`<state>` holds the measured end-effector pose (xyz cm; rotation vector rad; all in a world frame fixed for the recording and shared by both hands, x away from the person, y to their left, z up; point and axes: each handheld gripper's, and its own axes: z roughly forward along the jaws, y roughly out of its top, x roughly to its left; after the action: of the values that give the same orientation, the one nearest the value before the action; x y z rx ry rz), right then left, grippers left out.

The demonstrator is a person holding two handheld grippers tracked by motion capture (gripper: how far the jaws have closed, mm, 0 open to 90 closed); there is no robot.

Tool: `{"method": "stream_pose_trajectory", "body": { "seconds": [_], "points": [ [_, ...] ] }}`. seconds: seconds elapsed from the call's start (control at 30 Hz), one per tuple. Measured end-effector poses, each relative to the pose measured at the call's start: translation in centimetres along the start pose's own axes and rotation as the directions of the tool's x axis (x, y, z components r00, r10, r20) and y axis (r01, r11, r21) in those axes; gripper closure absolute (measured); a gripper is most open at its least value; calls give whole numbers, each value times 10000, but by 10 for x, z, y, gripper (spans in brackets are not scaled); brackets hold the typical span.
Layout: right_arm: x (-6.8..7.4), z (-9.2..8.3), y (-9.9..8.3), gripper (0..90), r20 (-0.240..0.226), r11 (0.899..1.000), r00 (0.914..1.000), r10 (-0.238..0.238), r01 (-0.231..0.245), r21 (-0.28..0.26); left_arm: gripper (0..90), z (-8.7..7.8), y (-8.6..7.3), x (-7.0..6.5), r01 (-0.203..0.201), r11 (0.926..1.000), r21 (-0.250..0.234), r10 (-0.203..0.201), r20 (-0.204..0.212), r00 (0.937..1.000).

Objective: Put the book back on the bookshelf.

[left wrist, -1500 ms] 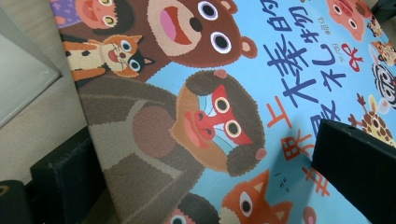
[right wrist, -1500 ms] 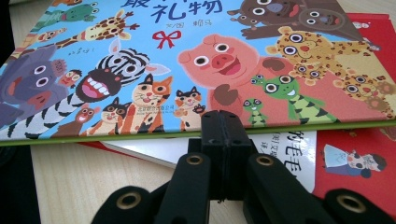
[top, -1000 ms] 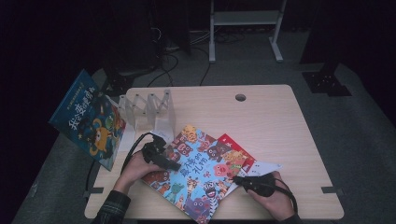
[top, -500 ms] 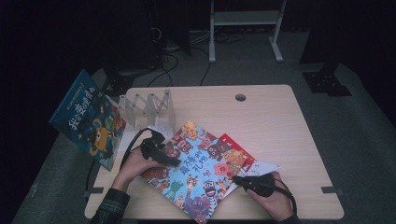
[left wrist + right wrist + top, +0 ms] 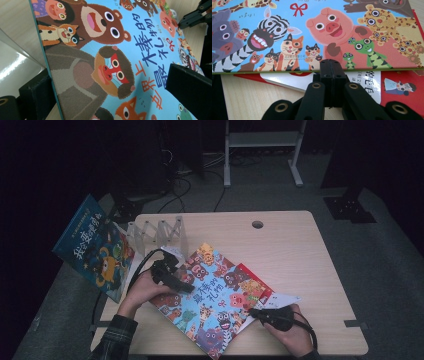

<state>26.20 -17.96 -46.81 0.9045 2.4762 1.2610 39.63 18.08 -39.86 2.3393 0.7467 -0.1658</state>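
Blue is the main colour here: a big blue picture book covered in cartoon animals sits at about 6 o'clock on the wooden table, turned diagonally. Its upper-left edge is raised off the tabletop, and under its lower-right side there's a red book plus a white one poking out toward 4 o'clock.

Left gripper is at roughly 8 o'clock on the table. In the left gripper view its two black jaws sit on either side of the blue book's edge, one under and one on top of the cover, so it's clamped on that book, with the cover tilted up across the shot.

Right gripper is down at about 5 o'clock, held in the person's right hand. In the right gripper view the jaws are pressed flat together with nothing between them, the tip parked just at the edge of the blue book, over the white book and the red one.

Off at 9 o'clock a second, dark blue picture book leans up past the table's left edge, next to a clear zigzag book rack at around 10 o'clock.
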Motion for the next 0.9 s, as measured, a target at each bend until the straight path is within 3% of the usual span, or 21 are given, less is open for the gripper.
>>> {"method": "stream_pose_trajectory", "body": {
  "seconds": [0.9],
  "points": [
    [6,25,20,892,72,9998,9998,-189,190,-45,56,-49,47,-13,-888,9957,256,900,-516,9946]
  ]
}}
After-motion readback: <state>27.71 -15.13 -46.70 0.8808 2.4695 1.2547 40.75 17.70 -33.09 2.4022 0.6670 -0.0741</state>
